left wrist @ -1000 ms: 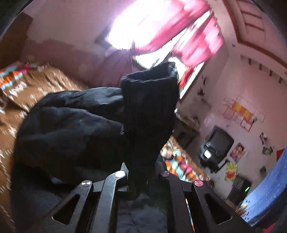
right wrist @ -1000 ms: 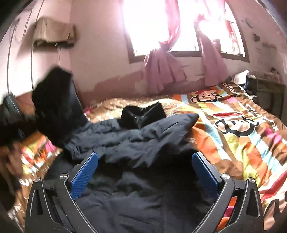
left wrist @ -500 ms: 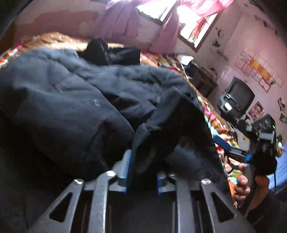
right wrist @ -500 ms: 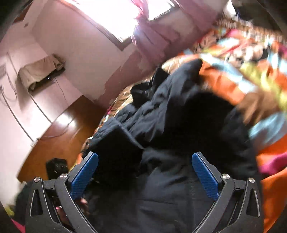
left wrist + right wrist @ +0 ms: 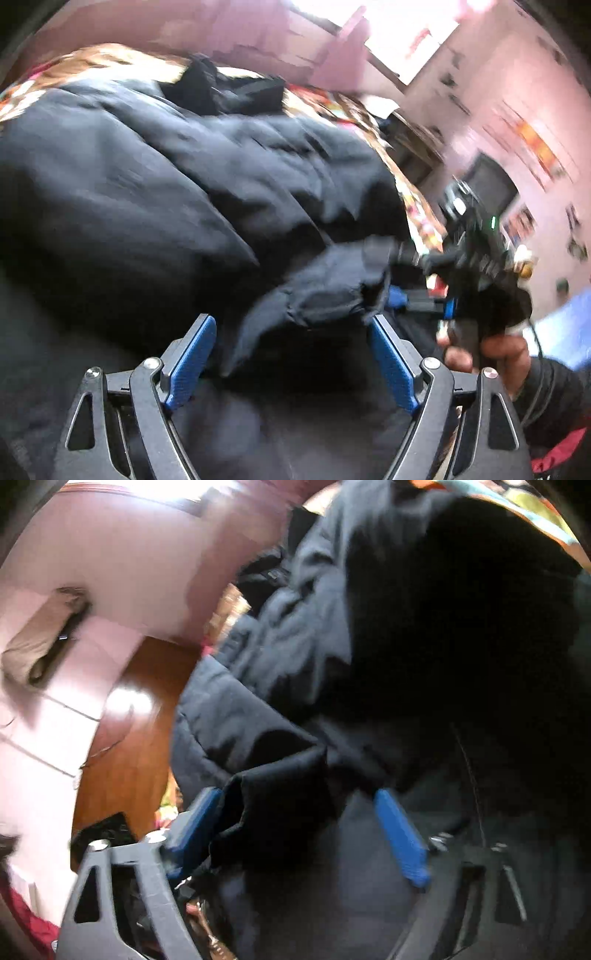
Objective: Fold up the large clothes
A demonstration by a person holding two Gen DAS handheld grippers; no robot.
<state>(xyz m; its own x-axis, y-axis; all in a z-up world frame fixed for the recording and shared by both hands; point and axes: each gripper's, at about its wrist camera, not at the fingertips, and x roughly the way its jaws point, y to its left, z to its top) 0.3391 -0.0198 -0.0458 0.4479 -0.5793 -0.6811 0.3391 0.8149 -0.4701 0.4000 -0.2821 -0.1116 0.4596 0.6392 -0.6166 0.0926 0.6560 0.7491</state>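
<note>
- Pink walls and a patterned bed [image 5: 110, 62] fill the upper frame.
- Your dark jacket [image 5: 166, 177] lies heaped across the centre.
- Your left gripper [image 5: 291, 354] fingers stand wide, as do your right gripper [image 5: 306, 834] fingers; a sleeve cuff [image 5: 273, 797] sits between the latter.

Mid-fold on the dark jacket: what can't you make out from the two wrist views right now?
- Left wrist: right gripper tips, hidden behind the sleeve cuff.
- Right wrist: cuff between the fingers; motion blur hides any contact.
- Both: jacket edges cut off by frame; its lower body too dark.
</note>
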